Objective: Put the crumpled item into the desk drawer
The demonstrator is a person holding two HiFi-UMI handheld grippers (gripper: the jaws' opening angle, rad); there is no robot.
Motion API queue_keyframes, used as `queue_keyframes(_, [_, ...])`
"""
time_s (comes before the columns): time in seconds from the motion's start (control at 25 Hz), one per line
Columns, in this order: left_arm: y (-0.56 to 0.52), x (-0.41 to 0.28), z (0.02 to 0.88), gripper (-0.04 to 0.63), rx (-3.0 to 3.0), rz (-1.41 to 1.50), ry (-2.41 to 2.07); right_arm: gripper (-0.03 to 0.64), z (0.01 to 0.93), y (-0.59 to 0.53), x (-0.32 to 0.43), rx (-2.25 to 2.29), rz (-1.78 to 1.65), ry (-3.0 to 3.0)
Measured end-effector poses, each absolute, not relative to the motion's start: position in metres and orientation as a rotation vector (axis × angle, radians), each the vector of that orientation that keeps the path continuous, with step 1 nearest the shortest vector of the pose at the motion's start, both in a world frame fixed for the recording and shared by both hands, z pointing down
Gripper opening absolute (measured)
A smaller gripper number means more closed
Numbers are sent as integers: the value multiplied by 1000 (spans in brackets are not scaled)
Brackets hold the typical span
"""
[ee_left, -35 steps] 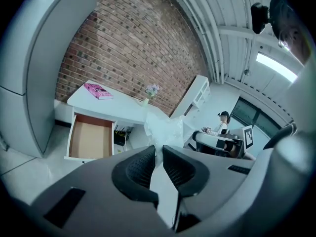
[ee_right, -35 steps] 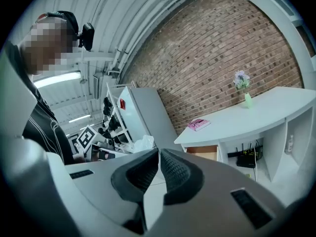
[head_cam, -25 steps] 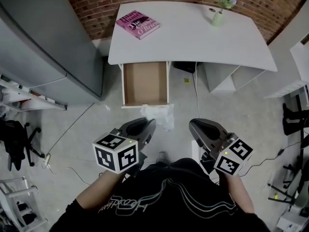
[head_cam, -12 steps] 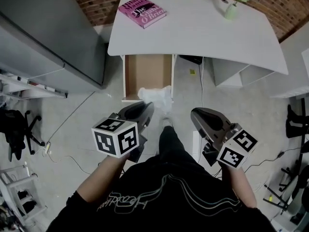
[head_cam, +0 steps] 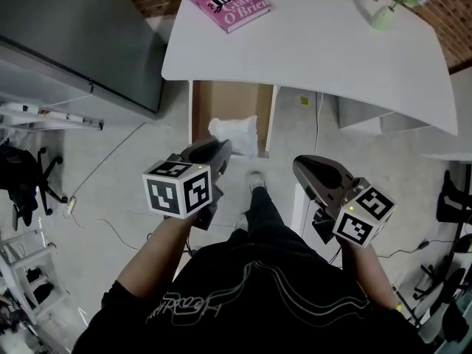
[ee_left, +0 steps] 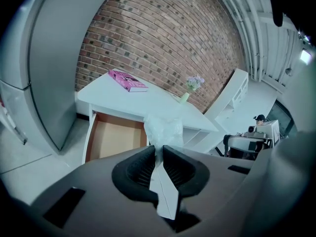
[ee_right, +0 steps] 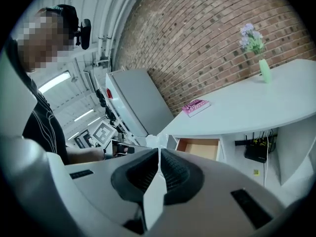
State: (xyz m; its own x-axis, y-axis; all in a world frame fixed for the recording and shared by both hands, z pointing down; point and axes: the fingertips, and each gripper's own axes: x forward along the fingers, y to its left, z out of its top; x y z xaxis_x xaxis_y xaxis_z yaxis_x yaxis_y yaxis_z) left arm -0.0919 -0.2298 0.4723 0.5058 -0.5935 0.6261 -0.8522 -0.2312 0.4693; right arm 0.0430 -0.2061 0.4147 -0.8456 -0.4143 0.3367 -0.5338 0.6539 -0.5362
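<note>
One crumpled plastic bag (head_cam: 236, 131) brought up to the drawer (head_cam: 218, 103).
Clamped in the fingers of the left gripper (head_cam: 220, 150), it is now held over the drawer's front edge, no longer short of it; release is judged near. The fingers of the right gripper (head_cam: 308, 169) are pressed together, empty.

Pink book (head_cam: 227, 1) lies flat at the far left corner of the worktop (head_cam: 310, 46). Green vase (head_cam: 383, 17) with purple flowers stands upright near the far right corner. Grey cabinet (head_cam: 74, 28) stands left of the worktop.
</note>
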Motion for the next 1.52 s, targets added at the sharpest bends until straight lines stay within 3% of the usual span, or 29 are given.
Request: queue_keyframes(1.52, [-332, -119, 758, 63, 1594, 796, -994, 44, 538, -293, -8, 498, 1107, -2569])
